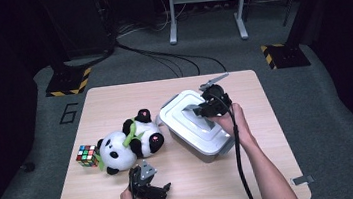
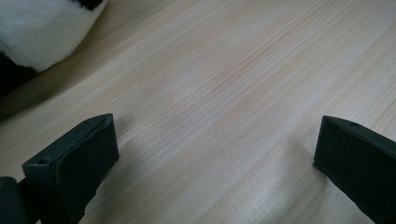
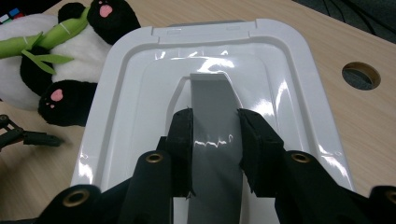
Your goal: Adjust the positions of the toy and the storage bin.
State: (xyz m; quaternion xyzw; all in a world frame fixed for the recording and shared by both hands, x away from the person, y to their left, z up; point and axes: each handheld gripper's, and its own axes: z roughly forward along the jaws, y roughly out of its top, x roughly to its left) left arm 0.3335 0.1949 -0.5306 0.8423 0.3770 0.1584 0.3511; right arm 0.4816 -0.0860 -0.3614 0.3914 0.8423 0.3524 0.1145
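A white storage box [image 1: 210,148] stands right of the table's middle, with its white lid [image 1: 178,110] on top. My right gripper [image 1: 205,111] reaches over the lid from the right, shut on the lid's grey handle [image 3: 210,91]. In the right gripper view both black pads [image 3: 183,135] press the handle's sides, and the right gripper [image 3: 215,128] sits over the lid [image 3: 135,93]. My left gripper [image 1: 165,191] rests low near the table's front edge, below the panda. In its own view the left gripper [image 2: 217,135] is open over bare wood.
A panda plush [image 1: 129,145] holding green bamboo lies left of the box, close against it. A colour cube [image 1: 87,156] sits at the panda's left. A round hole [image 3: 360,75] in the tabletop lies beyond the box. Bare wood [image 1: 214,185] spreads along the front edge.
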